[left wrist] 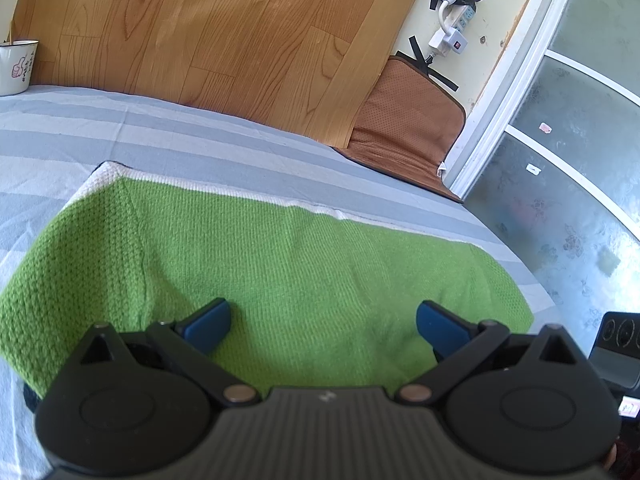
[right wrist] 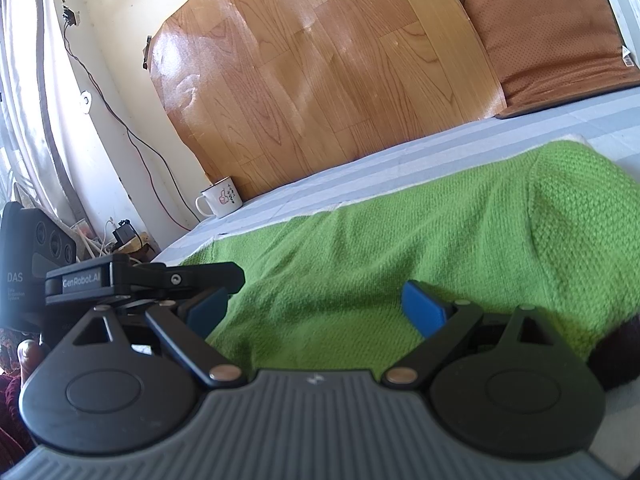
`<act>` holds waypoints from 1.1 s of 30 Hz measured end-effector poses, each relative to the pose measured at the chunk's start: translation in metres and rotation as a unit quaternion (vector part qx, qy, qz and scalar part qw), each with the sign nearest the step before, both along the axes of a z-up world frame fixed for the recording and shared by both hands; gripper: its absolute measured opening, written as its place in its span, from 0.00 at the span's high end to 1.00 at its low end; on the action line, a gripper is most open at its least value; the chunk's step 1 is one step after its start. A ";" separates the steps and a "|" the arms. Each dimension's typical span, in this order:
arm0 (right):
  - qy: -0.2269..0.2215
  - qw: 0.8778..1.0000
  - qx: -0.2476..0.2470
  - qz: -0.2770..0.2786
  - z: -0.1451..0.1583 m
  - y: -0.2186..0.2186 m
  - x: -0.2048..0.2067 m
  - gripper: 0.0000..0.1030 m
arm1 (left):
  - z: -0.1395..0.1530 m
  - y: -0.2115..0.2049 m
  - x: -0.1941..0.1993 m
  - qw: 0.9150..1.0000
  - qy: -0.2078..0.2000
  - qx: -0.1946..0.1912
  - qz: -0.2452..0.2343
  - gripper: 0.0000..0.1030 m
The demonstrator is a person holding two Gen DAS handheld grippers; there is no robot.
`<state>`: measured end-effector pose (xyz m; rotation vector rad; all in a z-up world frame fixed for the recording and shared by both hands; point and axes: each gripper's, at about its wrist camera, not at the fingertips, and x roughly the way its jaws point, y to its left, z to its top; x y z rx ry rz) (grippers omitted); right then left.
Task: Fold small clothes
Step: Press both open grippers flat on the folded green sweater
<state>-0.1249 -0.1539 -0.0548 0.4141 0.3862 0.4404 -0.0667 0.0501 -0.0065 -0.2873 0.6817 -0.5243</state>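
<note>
Where it fills the middle of both views, a green knitted garment lies flat on a grey-striped bed. The left gripper and right gripper hover over its near edge, jaws spread, holding nothing. A white mug stands at centre left by a wood-grain board.

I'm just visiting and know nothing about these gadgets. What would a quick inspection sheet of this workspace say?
Surface: striped sheet, flat.
Job's things: green knitted garment lying on it, white edge along the far side.
Clutter: enamel mug by the wood-pattern panel; brown cushion.
Grippers: left gripper and right gripper open over the garment, holding nothing.
Cables: dark cord down the wall; power strip.
Surroundings: curtain, frosted glass door.
</note>
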 end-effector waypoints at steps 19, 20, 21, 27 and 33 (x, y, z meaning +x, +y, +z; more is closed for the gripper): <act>-0.005 1.000 -0.005 0.006 -0.002 -0.003 0.002 0.06 | -0.001 0.000 -0.002 1.000 -0.005 0.002 0.000 0.00; -0.005 1.000 -0.005 0.006 -0.002 -0.003 0.002 0.06 | -0.001 0.000 -0.001 1.000 -0.005 0.002 0.001 0.00; -0.005 1.000 -0.005 0.006 -0.002 -0.003 0.002 0.06 | -0.002 0.000 -0.001 1.000 -0.005 0.002 0.001 0.00; -0.006 1.000 -0.005 0.005 -0.003 -0.002 0.002 0.06 | -0.002 0.000 -0.002 1.000 -0.006 0.003 0.001 0.00; -0.014 0.999 -0.036 0.006 -0.002 0.002 0.001 0.07 | -0.002 -0.002 -0.003 1.000 -0.007 0.006 0.001 0.00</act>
